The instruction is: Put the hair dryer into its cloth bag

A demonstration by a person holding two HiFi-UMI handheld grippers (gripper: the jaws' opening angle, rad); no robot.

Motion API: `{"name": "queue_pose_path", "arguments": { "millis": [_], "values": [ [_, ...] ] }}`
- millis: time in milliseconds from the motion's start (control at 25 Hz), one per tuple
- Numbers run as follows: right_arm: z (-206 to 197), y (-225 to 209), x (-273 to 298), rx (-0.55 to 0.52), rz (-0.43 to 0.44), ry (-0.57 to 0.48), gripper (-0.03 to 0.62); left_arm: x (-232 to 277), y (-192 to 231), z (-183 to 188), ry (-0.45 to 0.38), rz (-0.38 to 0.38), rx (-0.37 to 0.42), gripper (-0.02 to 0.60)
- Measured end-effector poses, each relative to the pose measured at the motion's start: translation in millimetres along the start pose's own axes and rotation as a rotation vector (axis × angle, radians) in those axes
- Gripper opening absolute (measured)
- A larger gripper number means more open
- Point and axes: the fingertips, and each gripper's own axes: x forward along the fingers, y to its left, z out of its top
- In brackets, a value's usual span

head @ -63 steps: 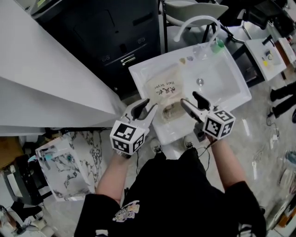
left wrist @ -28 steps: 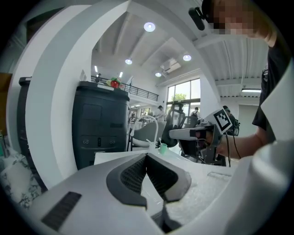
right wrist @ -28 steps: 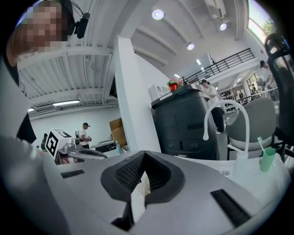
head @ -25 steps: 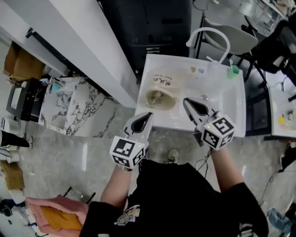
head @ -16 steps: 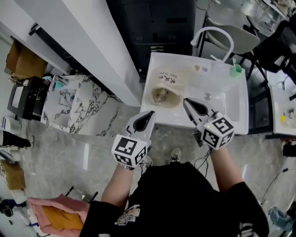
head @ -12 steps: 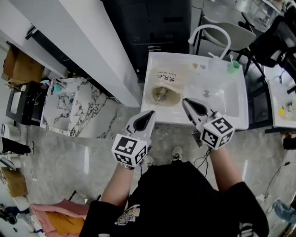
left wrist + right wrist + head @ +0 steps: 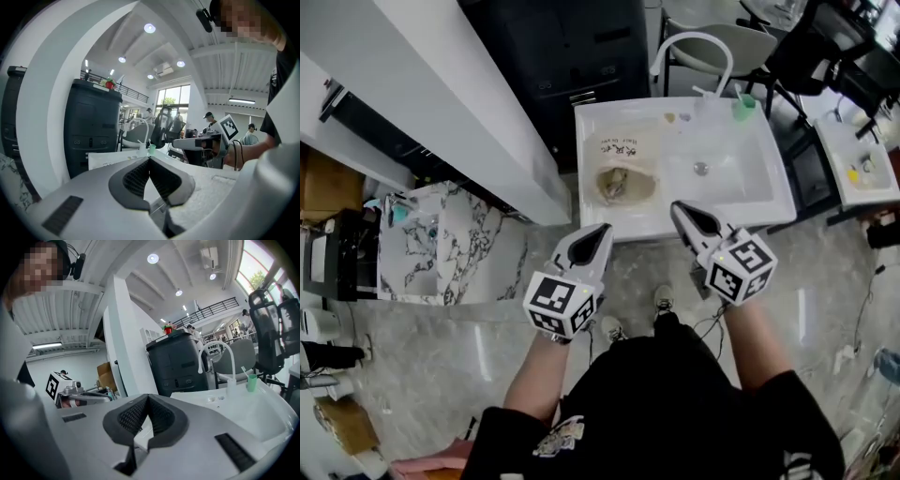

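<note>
A beige cloth bag [image 7: 625, 165] with dark lettering lies on the left side of the white sink top [image 7: 750, 197], its mouth towards me. A grey shape, seemingly the hair dryer [image 7: 613, 185], shows inside the mouth. My left gripper [image 7: 601, 229] hangs in front of the sink's near edge, shut and empty, its tip just below the bag. My right gripper [image 7: 676, 207] is shut and empty too, its tip over the near rim, right of the bag. Both gripper views show the pads [image 7: 159, 177] [image 7: 159, 416] pressed together with nothing between them.
On the sink are a curved white faucet [image 7: 686, 45], a green cup [image 7: 742, 101] and a drain [image 7: 701, 169]. A dark cabinet [image 7: 567, 47] stands behind, a long white counter [image 7: 422, 103] to the left, a marble-patterned box [image 7: 427, 246] below it, and a chair [image 7: 727, 33] behind the sink.
Both grippers have drawn back from the bag's mouth to the sink's near edge and stayed shut. The bag lies where it was. The head view has swung.
</note>
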Motion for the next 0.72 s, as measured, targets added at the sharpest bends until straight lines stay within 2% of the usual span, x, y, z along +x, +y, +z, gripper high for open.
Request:
{"name": "queue_pose_path", "arguments": {
  "millis": [280,720],
  "values": [
    [-17,19,-6,0.013,-0.048,0.006,-0.003,-17,1,-16,0.02,-0.046,-0.007,0.003],
    [-21,40,-10,0.007,-0.069,0.0,-0.003,-34,0,-19,0.019,-0.071,-0.007,0.003]
  ]
}}
